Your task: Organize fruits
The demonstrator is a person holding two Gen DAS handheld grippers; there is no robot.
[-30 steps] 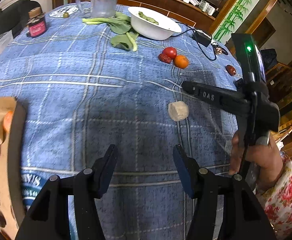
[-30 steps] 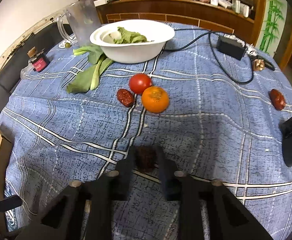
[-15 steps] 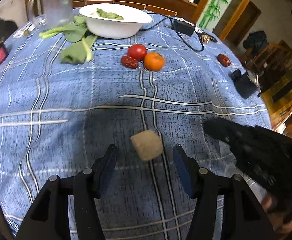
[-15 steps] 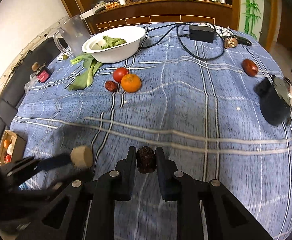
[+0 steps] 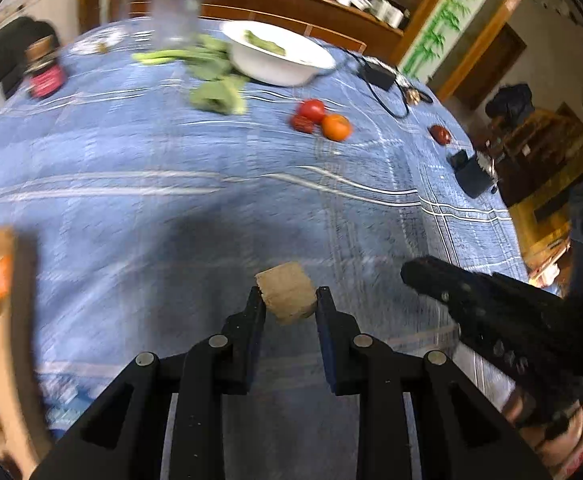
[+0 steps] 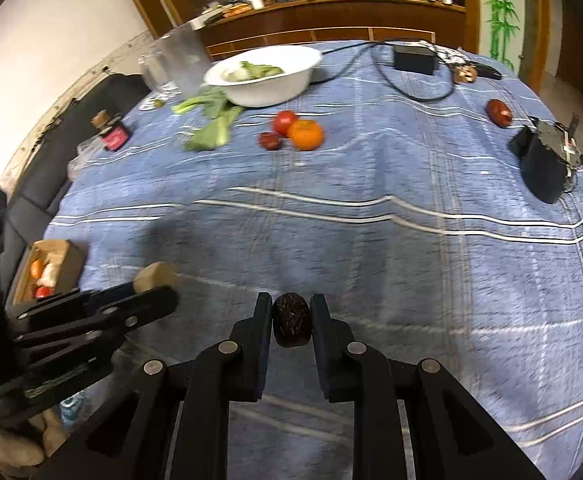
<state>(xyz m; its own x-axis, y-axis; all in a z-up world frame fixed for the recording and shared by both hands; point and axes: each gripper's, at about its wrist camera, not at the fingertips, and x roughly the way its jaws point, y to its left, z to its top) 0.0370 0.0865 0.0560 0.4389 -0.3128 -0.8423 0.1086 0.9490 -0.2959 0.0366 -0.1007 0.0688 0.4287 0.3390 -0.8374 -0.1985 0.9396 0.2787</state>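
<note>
near the counter's [image 5: 171,184] front edge the left hand-held gripper [image 5: 289,302] is closing on the tan fruit chunk [image 5: 286,298]; right hand-held gripper [image 6: 291,314] clamps a dark date [image 6: 291,320]. squeeze gently, then carry both to the cardboard box [image 6: 69,254].

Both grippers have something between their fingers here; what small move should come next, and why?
Probably carry both toward the cardboard box on the left. The left gripper is closing on the tan block, the right gripper is shut on a dark wrinkled fruit, and the box already holds fruit.
</note>
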